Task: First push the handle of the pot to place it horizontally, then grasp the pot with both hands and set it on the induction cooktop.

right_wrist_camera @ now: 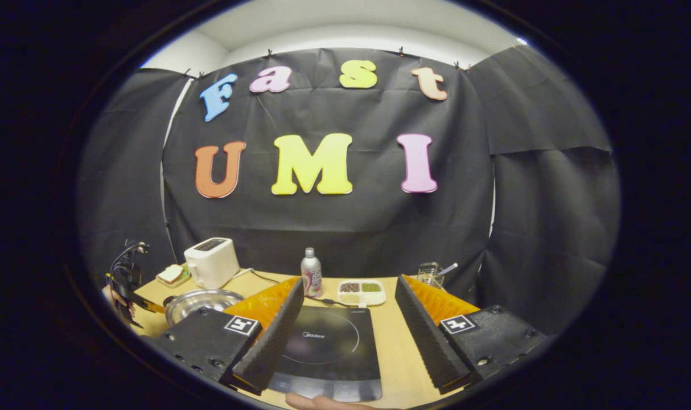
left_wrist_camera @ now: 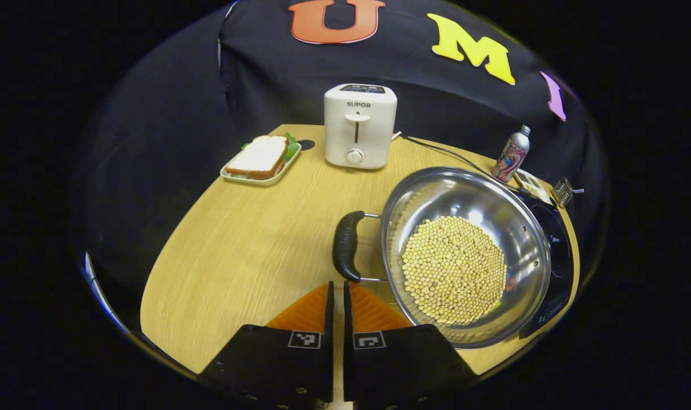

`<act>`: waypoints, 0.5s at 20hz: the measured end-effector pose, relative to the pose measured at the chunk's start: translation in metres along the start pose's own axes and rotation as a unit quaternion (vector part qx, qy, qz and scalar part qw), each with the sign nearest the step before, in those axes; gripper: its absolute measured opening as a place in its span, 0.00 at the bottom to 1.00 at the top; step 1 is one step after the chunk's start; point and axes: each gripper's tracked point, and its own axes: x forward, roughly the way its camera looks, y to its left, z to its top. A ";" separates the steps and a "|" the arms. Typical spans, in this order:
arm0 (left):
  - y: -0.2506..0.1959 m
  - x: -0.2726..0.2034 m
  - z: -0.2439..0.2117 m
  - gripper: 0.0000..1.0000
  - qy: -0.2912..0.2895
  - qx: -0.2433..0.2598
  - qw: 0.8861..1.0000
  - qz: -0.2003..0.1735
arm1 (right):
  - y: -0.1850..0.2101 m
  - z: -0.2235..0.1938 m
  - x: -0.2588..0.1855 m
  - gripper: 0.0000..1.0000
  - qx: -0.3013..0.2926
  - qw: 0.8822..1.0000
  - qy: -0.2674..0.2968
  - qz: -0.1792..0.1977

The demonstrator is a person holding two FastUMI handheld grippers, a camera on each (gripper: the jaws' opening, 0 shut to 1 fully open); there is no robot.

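left gripper (left_wrist_camera: 338, 287) closed, empty, just below the pot handle (left_wrist_camera: 346, 245); handle's long axis running along the gripper's line. pot (left_wrist_camera: 465, 253) of beans on the table, partly over the cooktop (right_wrist_camera: 328, 350). right gripper (right_wrist_camera: 345, 307) wide open, empty, above the cooktop.
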 end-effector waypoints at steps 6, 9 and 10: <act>-0.004 -0.043 0.008 0.55 -0.059 -0.030 0.997 -0.045 | 0.036 -0.032 0.016 1.00 -0.008 1.000 0.023 0.020; -0.005 -0.056 0.018 0.96 -0.081 -0.035 0.995 -0.053 | 0.050 -0.045 0.024 0.97 -0.005 0.999 0.035 0.023; -0.008 -0.059 0.020 0.96 -0.086 -0.035 0.994 -0.057 | 0.057 -0.049 0.027 1.00 -0.003 0.999 0.043 0.026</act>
